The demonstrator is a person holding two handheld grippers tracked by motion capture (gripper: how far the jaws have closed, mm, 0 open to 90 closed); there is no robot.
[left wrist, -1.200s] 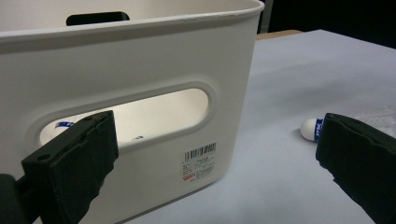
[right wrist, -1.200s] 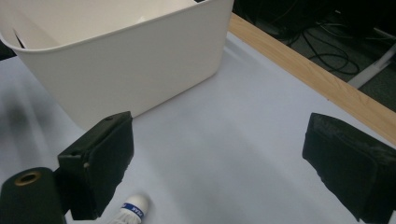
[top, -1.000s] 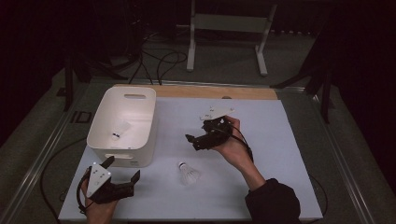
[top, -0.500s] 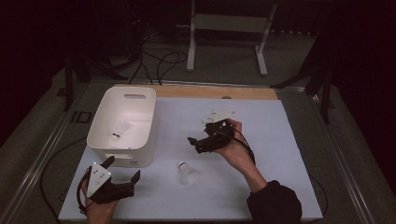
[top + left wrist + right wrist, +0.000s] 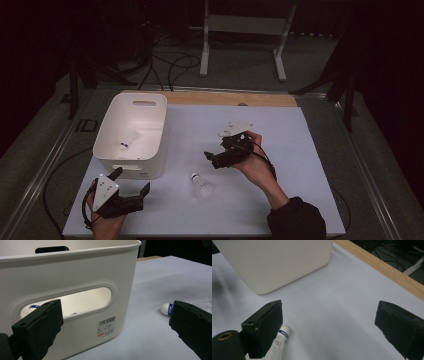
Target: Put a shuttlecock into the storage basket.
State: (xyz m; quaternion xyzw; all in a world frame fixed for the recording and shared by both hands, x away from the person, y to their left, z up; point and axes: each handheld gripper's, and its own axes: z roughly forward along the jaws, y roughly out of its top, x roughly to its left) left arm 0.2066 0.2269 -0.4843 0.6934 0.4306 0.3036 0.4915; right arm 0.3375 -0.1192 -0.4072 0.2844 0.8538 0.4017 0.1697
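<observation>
Lying between wide-jawed right gripper (image 5: 216, 159) and left gripper (image 5: 131, 184), shuttlecock (image 5: 201, 184) sits beside white bin (image 5: 150, 165).

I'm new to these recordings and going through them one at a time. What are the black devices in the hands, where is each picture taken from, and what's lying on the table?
A person sits at a table holding a hand-held two-jaw gripper in each hand; there is no robot arm. The high view looks down from above: the left gripper is near the bottom left, the right gripper is mid-table. Both are open and hold nothing. The other two pictures come from cameras riding on the grippers, looking out between their black jaws. On the white table stands a white tub with handle slots; one shuttlecock in the tub lies inside it. A second shuttlecock lies loose on the table, and in the right gripper view it sits beside one jaw.
</observation>
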